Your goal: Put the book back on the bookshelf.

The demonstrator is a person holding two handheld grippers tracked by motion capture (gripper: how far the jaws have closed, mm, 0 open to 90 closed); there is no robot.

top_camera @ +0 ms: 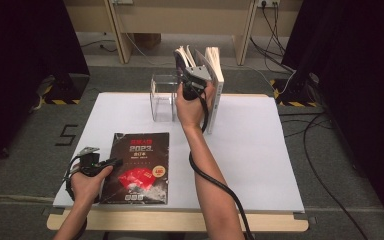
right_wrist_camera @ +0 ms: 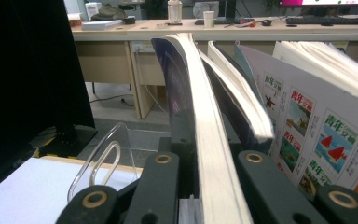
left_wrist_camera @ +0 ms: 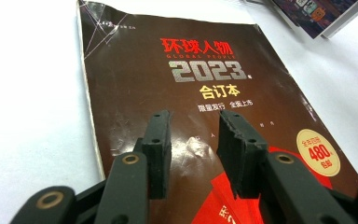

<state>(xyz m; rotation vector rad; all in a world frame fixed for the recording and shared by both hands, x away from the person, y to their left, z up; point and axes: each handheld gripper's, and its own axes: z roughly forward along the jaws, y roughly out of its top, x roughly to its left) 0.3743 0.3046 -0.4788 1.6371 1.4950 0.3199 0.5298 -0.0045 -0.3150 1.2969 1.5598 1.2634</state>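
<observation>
A: The right gripper [right_wrist_camera: 200, 186] is clamped on an upright book [right_wrist_camera: 205, 130]; its pads are hidden behind the pages, and the book's lower end is cut off in the right gripper view.

B: And that arm?

A: Stretched forward, hand raised at the clear acrylic book stand [top_camera: 162, 97], beside the standing magazines [top_camera: 214, 75].

B: The left gripper [left_wrist_camera: 193, 140]?

A: Jaws apart, holding nothing, low over the dark 2023 magazine [top_camera: 137, 167] lying flat on the white table [top_camera: 260, 150].
</observation>
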